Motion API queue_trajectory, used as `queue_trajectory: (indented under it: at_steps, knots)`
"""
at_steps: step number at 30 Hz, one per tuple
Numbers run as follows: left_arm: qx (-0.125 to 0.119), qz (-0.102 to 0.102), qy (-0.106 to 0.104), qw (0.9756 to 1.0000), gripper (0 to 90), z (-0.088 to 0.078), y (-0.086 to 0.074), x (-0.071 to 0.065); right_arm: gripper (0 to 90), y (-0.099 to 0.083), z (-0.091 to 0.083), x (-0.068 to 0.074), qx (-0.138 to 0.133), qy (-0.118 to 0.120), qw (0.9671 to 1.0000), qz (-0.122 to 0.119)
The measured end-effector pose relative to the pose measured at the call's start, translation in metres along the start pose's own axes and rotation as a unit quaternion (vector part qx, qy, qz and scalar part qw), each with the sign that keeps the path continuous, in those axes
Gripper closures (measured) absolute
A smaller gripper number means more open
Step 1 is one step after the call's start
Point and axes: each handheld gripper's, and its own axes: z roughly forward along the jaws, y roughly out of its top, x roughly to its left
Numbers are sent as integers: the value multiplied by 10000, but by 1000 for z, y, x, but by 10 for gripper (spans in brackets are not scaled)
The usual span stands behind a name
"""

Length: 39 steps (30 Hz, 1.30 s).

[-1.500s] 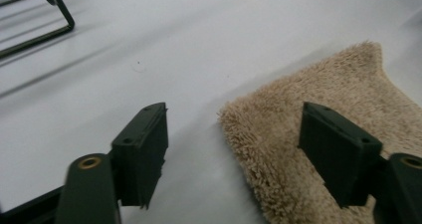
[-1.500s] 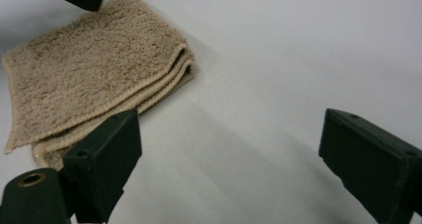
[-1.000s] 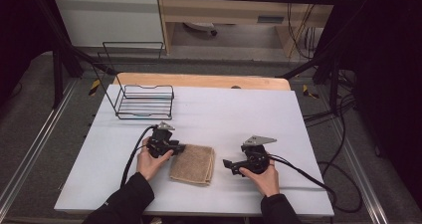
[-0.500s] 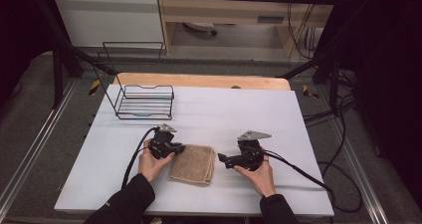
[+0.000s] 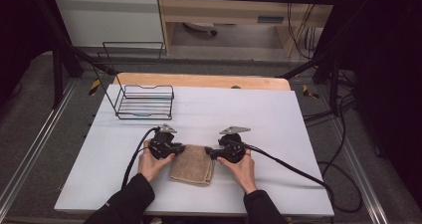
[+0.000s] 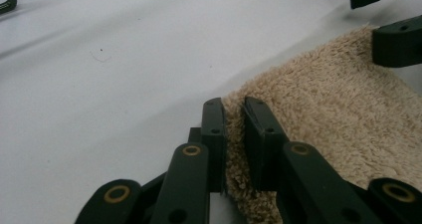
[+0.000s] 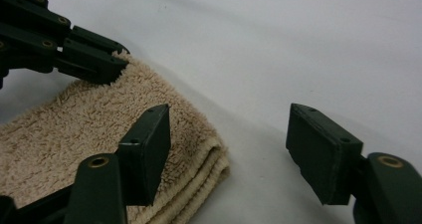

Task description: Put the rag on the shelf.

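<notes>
A folded tan towel lies on the white table, near the front edge, between the person's two hands. The left gripper sits at the towel's far left corner. In the left gripper view its jaws are pressed close together with a ridge of terry pinched between them, so the left gripper has hold of the towel. The other tool's jaws show dark at the upper right of that view, at the towel's far edge.

The right gripper is at the towel's far right corner. In the right gripper view its jaws stand wide apart: the right gripper has one jaw over the towel and the other out over bare table, with the stacked folded edges lying between them. Nothing is clamped there.

A black wire rack stands well apart at the table's far left. Cables trail from both tools, the right one looping off the table's right side.
</notes>
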Motion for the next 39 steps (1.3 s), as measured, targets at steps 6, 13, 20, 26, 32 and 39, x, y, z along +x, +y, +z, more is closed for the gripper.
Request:
queue_trajectory:
  at_steps: [6,13,20,26,32,39]
  knots:
    - [-24,8,4,10000,790,0,0,0,548,-3,4,3,181,53,9998,9]
    - [-29,16,-14,10000,789,0,-1,0,662,-5,4,6,251,168,9994,177]
    - [-30,-8,-81,10000,786,0,-1,2,804,-6,5,7,318,305,9981,432]
    - [-45,-125,-113,9998,790,-1,-1,3,841,-3,4,5,347,367,9974,518]
    - [-158,-233,-232,9993,831,-7,-1,5,848,-2,0,6,245,423,9981,370]
    - [-517,-153,-382,9978,838,-30,1,5,850,3,-11,9,-18,588,9979,268]
